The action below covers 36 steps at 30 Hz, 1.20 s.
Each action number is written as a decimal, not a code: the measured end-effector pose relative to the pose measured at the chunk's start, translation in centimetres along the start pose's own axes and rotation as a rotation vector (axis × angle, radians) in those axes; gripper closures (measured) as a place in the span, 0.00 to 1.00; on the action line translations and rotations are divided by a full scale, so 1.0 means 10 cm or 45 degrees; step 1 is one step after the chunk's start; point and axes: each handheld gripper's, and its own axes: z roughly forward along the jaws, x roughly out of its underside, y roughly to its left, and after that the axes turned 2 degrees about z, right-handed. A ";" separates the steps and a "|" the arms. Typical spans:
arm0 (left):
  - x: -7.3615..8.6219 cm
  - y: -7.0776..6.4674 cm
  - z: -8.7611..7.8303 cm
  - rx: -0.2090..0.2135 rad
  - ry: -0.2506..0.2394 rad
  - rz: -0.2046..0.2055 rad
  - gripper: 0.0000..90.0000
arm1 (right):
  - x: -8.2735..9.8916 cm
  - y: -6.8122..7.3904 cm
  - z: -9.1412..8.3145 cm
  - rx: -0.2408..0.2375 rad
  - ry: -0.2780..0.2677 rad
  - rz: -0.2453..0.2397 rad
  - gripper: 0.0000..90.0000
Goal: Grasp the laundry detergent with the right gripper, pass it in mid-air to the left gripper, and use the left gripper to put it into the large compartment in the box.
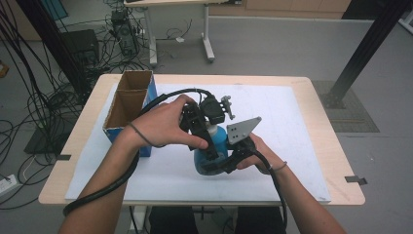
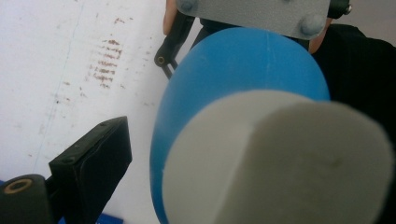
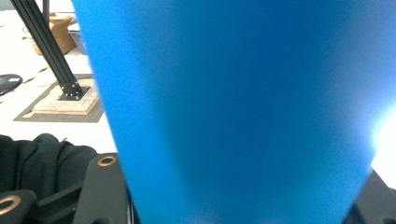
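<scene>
Right gripper [image 1: 221, 163] fingers pinching blue bottle [image 1: 214, 146] base; left gripper [image 1: 204, 131] fingers clasping white cap [image 2: 280, 158], hand arched over.

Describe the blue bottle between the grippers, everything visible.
The blue bottle has a smooth, matte, plastic-looking body that narrows to a white cap at its upper end. It is held over the white mat, near the table's middle, tilted with the cap toward the cardboard box. The right gripper is clamped on its lower body. The left gripper sits at the cap end, one jaw beside the cap; contact there is unclear. Any label is not readable.
</scene>
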 end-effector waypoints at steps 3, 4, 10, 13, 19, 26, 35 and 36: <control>0.00 0.00 0.00 -0.002 0.003 0.001 0.07 | 0.00 0.00 0.00 0.000 -0.003 -0.002 0.46; 0.00 0.00 0.00 -0.002 0.003 0.003 0.07 | 0.00 0.00 0.00 -0.001 0.001 0.001 0.46; 0.01 0.01 0.00 0.000 0.003 0.000 0.08 | 0.00 0.00 0.01 -0.003 -0.001 0.001 0.46; 0.01 0.01 0.00 0.001 -0.001 0.001 0.08 | 0.00 0.00 0.01 -0.001 0.005 0.003 0.46; 0.02 0.01 0.00 0.001 0.003 -0.002 0.08 | 0.01 -0.01 0.01 0.001 0.005 0.004 0.46; 0.02 0.01 -0.01 -0.002 -0.002 -0.001 0.07 | 0.00 -0.01 0.02 0.002 0.008 0.003 0.46; 0.03 0.01 -0.01 -0.002 0.002 -0.001 0.08 | 0.00 -0.01 0.02 0.001 0.009 -0.001 0.46; 0.03 0.01 -0.01 -0.002 0.003 -0.002 0.08 | 0.00 -0.01 0.02 0.000 0.009 0.001 0.46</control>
